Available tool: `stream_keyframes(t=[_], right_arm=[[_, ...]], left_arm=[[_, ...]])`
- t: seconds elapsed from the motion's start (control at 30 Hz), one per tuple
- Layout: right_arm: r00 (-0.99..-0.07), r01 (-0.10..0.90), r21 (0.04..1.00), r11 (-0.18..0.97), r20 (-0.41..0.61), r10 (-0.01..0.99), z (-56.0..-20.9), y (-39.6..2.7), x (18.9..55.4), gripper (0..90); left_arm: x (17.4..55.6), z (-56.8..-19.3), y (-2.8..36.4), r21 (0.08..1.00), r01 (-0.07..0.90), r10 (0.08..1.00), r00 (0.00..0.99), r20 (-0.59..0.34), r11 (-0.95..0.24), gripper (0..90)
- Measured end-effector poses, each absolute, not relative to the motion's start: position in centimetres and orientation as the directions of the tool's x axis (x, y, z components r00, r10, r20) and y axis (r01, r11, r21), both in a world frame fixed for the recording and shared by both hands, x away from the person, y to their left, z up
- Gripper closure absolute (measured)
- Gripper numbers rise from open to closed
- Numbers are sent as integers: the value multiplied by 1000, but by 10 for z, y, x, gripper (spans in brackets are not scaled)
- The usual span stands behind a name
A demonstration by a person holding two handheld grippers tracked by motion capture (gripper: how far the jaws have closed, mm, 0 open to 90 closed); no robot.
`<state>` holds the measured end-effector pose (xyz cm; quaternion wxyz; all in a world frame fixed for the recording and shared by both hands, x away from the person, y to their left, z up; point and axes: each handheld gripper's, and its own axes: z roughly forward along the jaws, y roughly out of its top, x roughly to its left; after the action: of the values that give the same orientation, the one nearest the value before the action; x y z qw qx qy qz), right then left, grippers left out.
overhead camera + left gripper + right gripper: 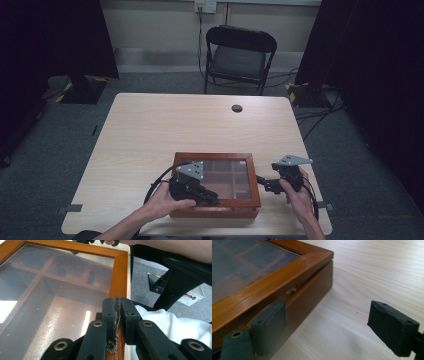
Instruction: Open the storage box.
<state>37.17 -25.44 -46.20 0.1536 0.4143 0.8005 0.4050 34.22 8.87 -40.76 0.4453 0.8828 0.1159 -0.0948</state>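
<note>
While the left claw [117, 315] is pinching tight the small brass latch [115, 323] on the front rim of the glass-lidded wooden box [216, 158], which is sitting at the near edge of the desk [150, 125], the lid should be going up slowly and straight. The right claw [328, 327] is standing wide open, empty, beside the box's right wall, probably steadying it. Behind the box, open desk is giving room for the lid.
</note>
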Motion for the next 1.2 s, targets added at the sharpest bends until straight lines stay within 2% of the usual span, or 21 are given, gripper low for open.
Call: stream_keyframes(t=[0.13,0.3,0.43,0.57,0.67,0.73,0.77,0.8,0.83,0.93,1.2], right_arm=[[-619,512,792,332,72,782,-458,-253,369,189],[-628,510,796,325,87,773,-456,-253,368,225],[-665,508,787,351,99,740,-458,-250,368,160],[-677,480,800,361,75,732,-456,-243,365,209],[-673,474,804,358,70,736,-454,-243,364,210],[-674,472,803,364,63,736,-454,-243,364,210],[-673,476,802,360,69,736,-455,-243,364,210],[-673,476,802,360,69,736,-455,-243,364,210],[-673,472,805,359,66,737,-454,-244,364,210],[-668,468,812,349,67,741,-452,-243,364,209],[-661,453,826,335,60,748,-448,-243,365,207]], left_arm=[[342,-399,89,769,265,123,963,-239,-581,823],[344,-396,90,769,286,128,957,-260,-572,823],[346,-390,90,761,286,130,957,-259,-583,822],[349,-386,90,765,296,131,954,-271,-572,820],[349,-383,92,778,295,132,954,-268,-555,815],[351,-382,98,803,302,120,952,-282,-514,768],[353,-382,100,808,301,126,953,-276,-507,684],[354,-381,104,810,308,134,951,-280,-499,684],[356,-382,107,815,315,140,949,-283,-486,626],[357,-379,117,830,302,136,953,-270,-469,581],[361,-377,152,854,336,225,938,-265,-398,311]])
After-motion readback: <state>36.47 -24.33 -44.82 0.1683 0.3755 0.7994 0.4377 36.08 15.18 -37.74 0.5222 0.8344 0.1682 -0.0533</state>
